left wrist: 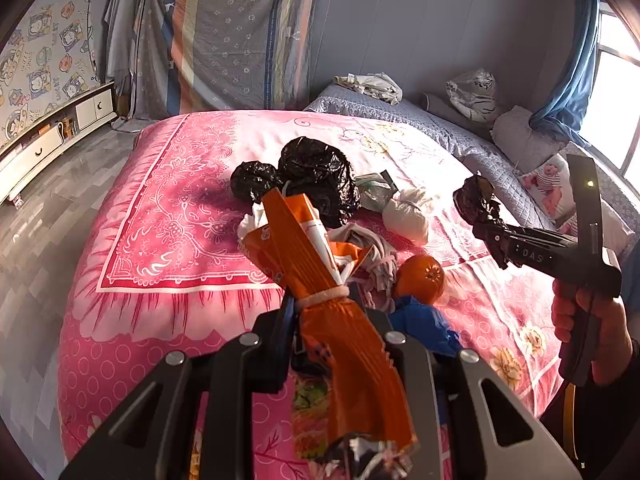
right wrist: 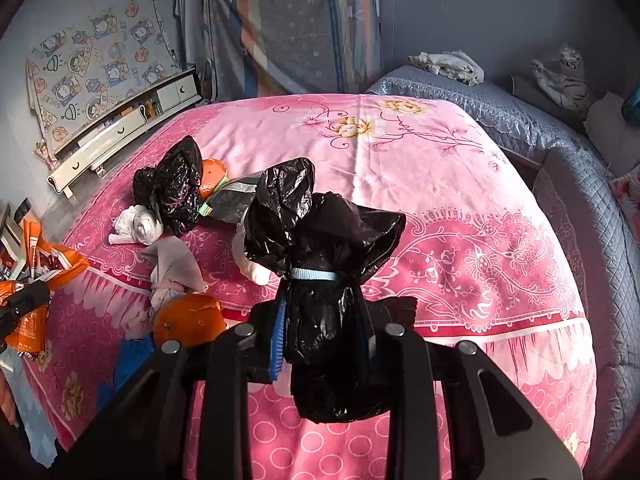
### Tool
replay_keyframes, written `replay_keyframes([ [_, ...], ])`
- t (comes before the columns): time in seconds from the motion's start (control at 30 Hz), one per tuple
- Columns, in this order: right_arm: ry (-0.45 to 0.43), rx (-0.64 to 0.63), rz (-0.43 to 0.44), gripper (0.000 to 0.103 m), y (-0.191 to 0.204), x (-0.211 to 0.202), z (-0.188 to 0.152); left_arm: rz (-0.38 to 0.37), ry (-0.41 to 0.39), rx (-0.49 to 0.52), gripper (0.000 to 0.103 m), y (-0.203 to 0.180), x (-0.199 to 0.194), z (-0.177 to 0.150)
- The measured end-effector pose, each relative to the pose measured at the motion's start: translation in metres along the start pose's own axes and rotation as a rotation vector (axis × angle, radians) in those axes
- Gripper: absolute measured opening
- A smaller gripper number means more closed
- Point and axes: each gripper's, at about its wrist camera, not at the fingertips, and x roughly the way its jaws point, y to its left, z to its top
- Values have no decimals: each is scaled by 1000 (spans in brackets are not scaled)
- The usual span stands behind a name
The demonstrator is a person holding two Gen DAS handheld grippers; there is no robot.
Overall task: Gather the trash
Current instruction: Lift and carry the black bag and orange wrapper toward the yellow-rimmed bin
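Both hands are loaded, the left gripper (left wrist: 332, 320) clamped on an orange wrapper (left wrist: 320, 264) and the right gripper (right wrist: 324, 320) on a tied black bag (right wrist: 320, 240), while more black bags (left wrist: 316, 176), a white wad (left wrist: 406, 216) and an orange (left wrist: 420, 280) lie uncollected on the pink bedspread (left wrist: 160, 220).

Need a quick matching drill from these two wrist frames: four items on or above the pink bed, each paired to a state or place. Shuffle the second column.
Items:
1. orange wrapper
2. black bag
3. orange fruit
4. white bundle

States:
A. lying loose on the pink blanket, beside blue plastic
B. clamped in the right gripper, tied with a light blue band
C. lying on the blanket near the black bag pile
D. clamped in the left gripper, tied with a pale band

Pairs: 1-D, 2-B, 3-A, 4-C
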Motion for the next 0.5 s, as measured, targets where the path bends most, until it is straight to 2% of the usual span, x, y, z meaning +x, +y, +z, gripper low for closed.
replay_keyframes([
  [0.2, -33, 17, -3, 26, -2, -26, 3, -9, -42, 23, 24, -13, -10, 9],
  [0.5, -100, 43, -22, 26, -12, -75, 5, -52, -131, 91, 24, -51, -36, 29],
])
